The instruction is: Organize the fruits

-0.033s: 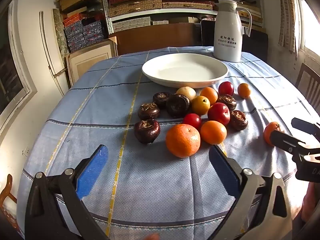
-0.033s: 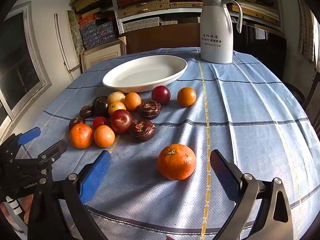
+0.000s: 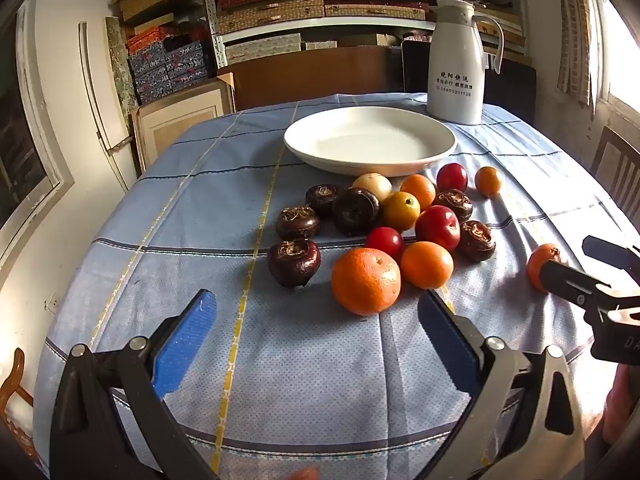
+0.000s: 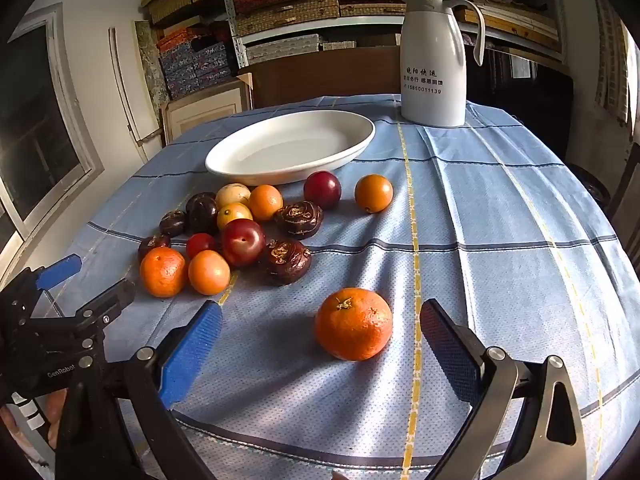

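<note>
Here, a round table covered by a blue checked cloth (image 4: 500, 216) is shown from both wrist cameras. The left gripper (image 3: 316, 340) is held low over the near edge of the cloth with its blue-padded jaws spread wide and nothing between them; a large orange (image 3: 366, 281) lies just beyond its fingertips, not touched. The right gripper (image 4: 320, 346) is likewise held wide open, and a lone mandarin (image 4: 353, 323) rests on the cloth between the tips of its two fingers, with a gap visible on either side, so no grip is made. In the right wrist view the left gripper is seen at the left margin, near the cluster.

The remaining fruits (image 3: 400, 220) are gathered in a loose cluster on the cloth, just in front of an empty white oval plate (image 3: 370, 142): oranges, red plums, a pale yellowish fruit and several dark brown fruits with ridged tops. One small orange (image 3: 488, 181) lies slightly apart at the right of the cluster. No fruit is on the plate. A white thermos jug (image 3: 456, 64) stands at the far right of the table, just behind the plate. Shelves of stacked boxes (image 3: 276, 4) fill the far wall.
</note>
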`<state>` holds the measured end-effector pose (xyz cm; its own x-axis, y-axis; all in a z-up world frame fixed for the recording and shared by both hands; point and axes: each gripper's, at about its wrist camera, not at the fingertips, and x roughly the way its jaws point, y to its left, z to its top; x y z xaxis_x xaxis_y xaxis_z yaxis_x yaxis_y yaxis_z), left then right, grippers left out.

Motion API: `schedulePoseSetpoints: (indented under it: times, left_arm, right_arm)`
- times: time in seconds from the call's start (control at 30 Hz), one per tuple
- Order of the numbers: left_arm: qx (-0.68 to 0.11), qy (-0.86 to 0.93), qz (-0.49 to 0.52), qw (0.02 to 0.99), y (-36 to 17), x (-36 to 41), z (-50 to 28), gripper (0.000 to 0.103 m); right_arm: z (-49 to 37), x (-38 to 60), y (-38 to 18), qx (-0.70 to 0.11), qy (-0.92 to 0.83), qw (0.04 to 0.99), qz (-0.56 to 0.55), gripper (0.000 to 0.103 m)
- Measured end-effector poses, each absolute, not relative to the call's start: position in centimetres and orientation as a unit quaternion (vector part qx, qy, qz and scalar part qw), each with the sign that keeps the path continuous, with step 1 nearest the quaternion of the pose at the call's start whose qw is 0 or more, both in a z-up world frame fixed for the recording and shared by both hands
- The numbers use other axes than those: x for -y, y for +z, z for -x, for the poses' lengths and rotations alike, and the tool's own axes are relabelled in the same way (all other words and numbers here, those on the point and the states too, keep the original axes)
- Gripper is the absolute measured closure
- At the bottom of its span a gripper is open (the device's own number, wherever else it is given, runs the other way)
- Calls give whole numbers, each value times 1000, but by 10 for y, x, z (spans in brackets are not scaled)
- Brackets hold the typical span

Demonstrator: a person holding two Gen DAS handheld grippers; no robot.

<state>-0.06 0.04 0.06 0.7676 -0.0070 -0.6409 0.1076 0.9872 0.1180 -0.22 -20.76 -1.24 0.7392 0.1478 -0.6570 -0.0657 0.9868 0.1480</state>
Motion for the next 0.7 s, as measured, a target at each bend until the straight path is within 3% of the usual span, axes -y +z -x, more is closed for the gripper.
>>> schedulePoseSetpoints:
  times: [0.7]
  left_arm:
    - [-347, -31, -75, 934, 1, -1, -3, 4]
  right_arm:
    - [0, 214, -14, -361, 61, 928, -70, 3]
